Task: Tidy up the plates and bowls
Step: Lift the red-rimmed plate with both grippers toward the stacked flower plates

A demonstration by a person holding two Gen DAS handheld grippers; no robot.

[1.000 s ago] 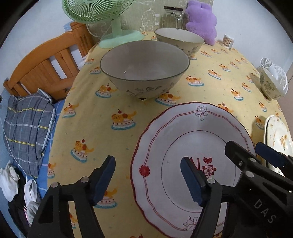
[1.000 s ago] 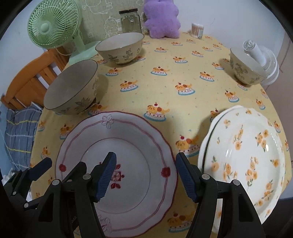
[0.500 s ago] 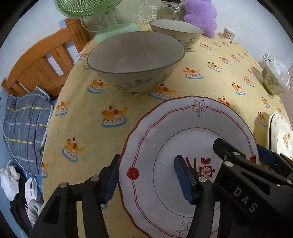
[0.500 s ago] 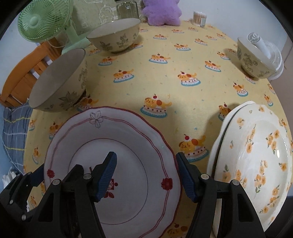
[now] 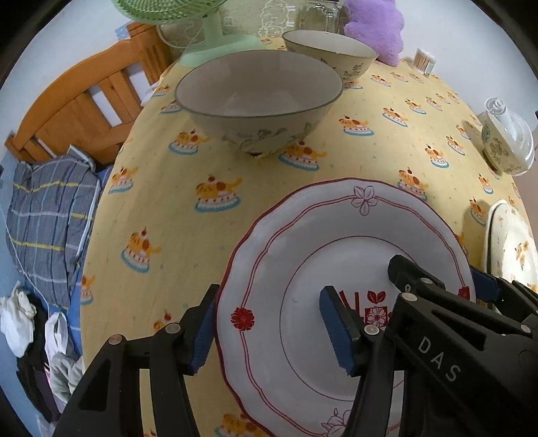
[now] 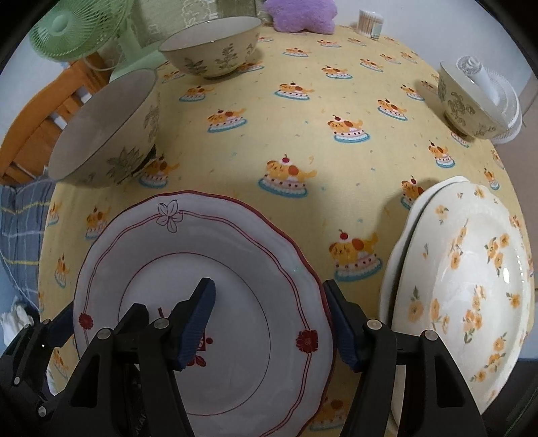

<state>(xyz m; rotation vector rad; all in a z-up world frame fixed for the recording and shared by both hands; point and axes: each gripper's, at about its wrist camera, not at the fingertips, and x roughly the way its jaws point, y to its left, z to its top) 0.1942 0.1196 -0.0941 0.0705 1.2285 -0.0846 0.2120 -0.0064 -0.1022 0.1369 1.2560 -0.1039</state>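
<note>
Since a second ago my left hand-held gripper (image 5: 265,331) has narrowed astride the left rim of the red-trimmed plate (image 5: 353,242); whether its pads press, I cannot tell; my right hand-held gripper (image 6: 269,322) straddles the right rim, jaws apart, not gripping; the plate lies near on the bench (image 6: 336,168), floral plates (image 6: 470,285) right.

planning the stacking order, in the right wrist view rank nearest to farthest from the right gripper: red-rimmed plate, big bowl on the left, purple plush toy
1. red-rimmed plate, straddled by the right gripper at its right rim.
2. big bowl, left, mid-table.
3. purple plush toy, far edge, centre.
</note>
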